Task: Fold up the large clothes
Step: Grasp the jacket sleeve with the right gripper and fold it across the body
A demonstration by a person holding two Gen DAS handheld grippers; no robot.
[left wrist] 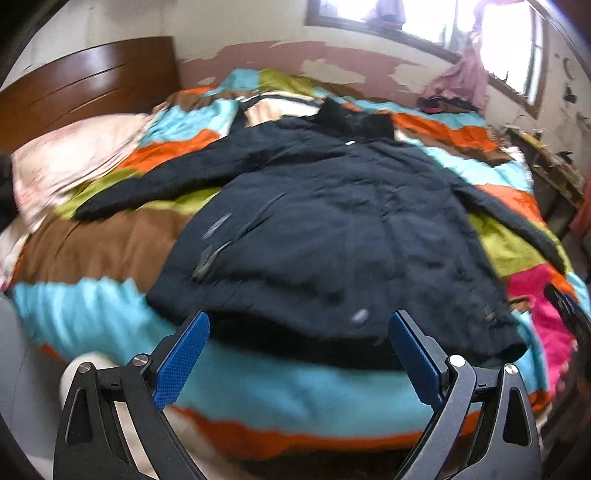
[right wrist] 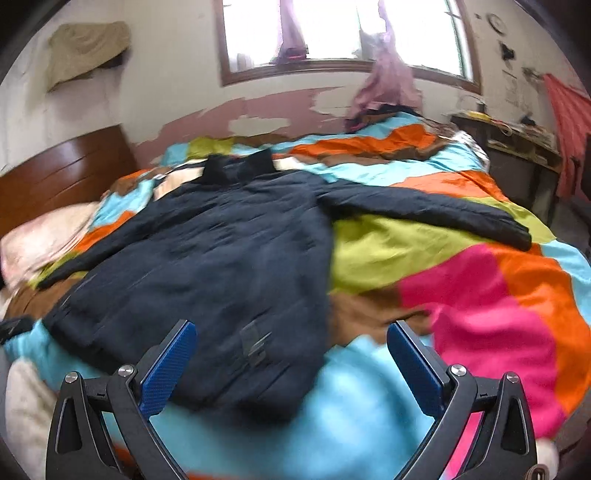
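Note:
A large dark navy padded jacket (left wrist: 332,229) lies spread flat on a bed, collar at the far side, both sleeves stretched out sideways, hem towards me. It also shows in the right wrist view (right wrist: 207,266), with its right sleeve (right wrist: 436,210) reaching out across the quilt. My left gripper (left wrist: 299,332) is open and empty, just above the jacket's hem. My right gripper (right wrist: 291,345) is open and empty, over the hem's right corner.
The bed carries a quilt (right wrist: 480,295) in bright patches. A pale pillow (left wrist: 66,162) and a wooden headboard (left wrist: 85,92) are at the left. A window (right wrist: 332,33), loose clothes (right wrist: 384,85) and a cluttered side table (right wrist: 517,147) are at the far right.

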